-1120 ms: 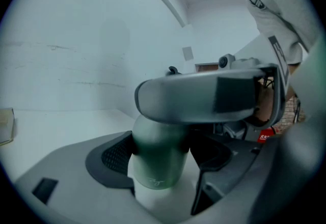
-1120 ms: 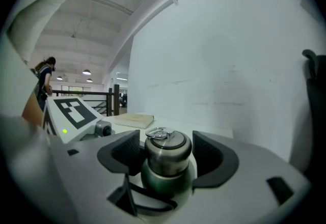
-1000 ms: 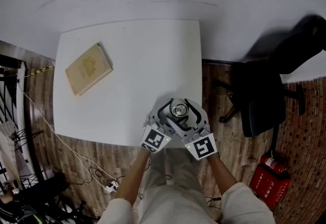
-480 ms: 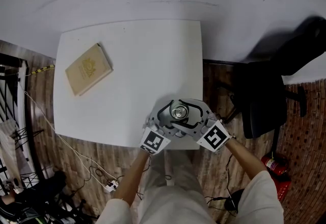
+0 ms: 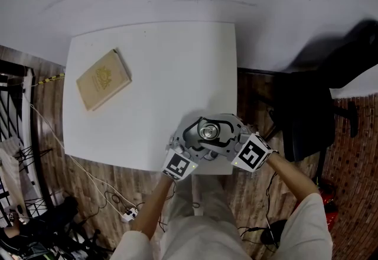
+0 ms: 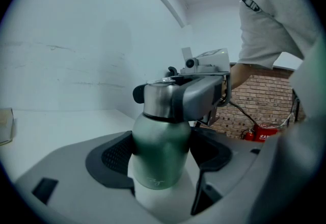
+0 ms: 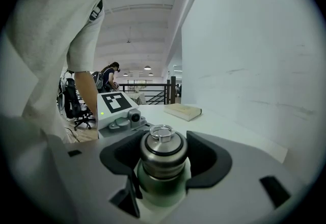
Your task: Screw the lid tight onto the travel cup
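A green travel cup [image 6: 160, 151] stands near the front edge of the white table [image 5: 153, 64], with its steel lid [image 7: 163, 149] on top. My left gripper [image 6: 160, 159] is shut on the cup's green body, a pad on each side. From the right, my right gripper [image 7: 163, 159] reaches over with the lid between its pads. Its jaws have just been closing, and both pads now touch the lid's sides. In the head view both grippers ring the cup [image 5: 207, 130], the left gripper [image 5: 198, 137] from below and the right gripper [image 5: 217, 132] from the lower right.
A tan book [image 5: 103, 79] lies at the table's far left. A black office chair [image 5: 307, 117] stands on the floor to the right of the table. Cables [image 5: 88, 176] trail over the wooden floor on the left. The cup is close to the table's front edge.
My right gripper has swung round the cup, its marker cube going from below the cup to the cup's right. The left gripper and the cup have stayed in place.
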### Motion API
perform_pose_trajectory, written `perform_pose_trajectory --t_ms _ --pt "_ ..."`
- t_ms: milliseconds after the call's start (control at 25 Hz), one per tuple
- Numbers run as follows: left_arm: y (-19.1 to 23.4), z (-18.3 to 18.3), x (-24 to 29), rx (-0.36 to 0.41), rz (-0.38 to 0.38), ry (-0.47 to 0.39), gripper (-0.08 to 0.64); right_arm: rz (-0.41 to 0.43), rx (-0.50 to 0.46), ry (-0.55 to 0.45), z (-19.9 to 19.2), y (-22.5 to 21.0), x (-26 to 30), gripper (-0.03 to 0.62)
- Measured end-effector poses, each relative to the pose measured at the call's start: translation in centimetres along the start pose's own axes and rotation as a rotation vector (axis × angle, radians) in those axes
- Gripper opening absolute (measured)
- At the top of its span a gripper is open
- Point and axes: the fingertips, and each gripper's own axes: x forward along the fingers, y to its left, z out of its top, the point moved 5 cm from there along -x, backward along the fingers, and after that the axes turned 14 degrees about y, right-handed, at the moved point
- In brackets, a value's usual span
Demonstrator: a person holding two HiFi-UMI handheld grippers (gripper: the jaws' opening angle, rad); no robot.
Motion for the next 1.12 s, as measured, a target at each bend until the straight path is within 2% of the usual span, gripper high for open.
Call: perform_pose_trajectory --t_ms 160,320,480,840,1120 --pt "-0.04 -0.06 -0.05 0.002 -0.001 0.0 0.337 -0.02 0.021 -0.009 -0.19 0.1 0.01 0.261" --pt "-0.07 -0.18 -0.02 0.007 0.0 0.0 0.337 -0.085 0.062 -0.02 -0.35 0.23 -0.01 0.259" --pt "-0.05 -0.13 0.0 -0.001 0.002 -0.007 0.336 -0.178 0.121 -0.025 -0.4 0.31 -0.03 0.259" --pt "-0.06 -0.11 -0.05 -0.003 0.003 -0.003 0.337 -0.444 0.261 -0.029 -0.43 0.77 0.14 0.259" --pt "0.01 -0.12 -0.07 0.0 0.006 -0.005 0.337 -0.603 0.353 -0.043 -0.28 0.88 0.29 0.259"
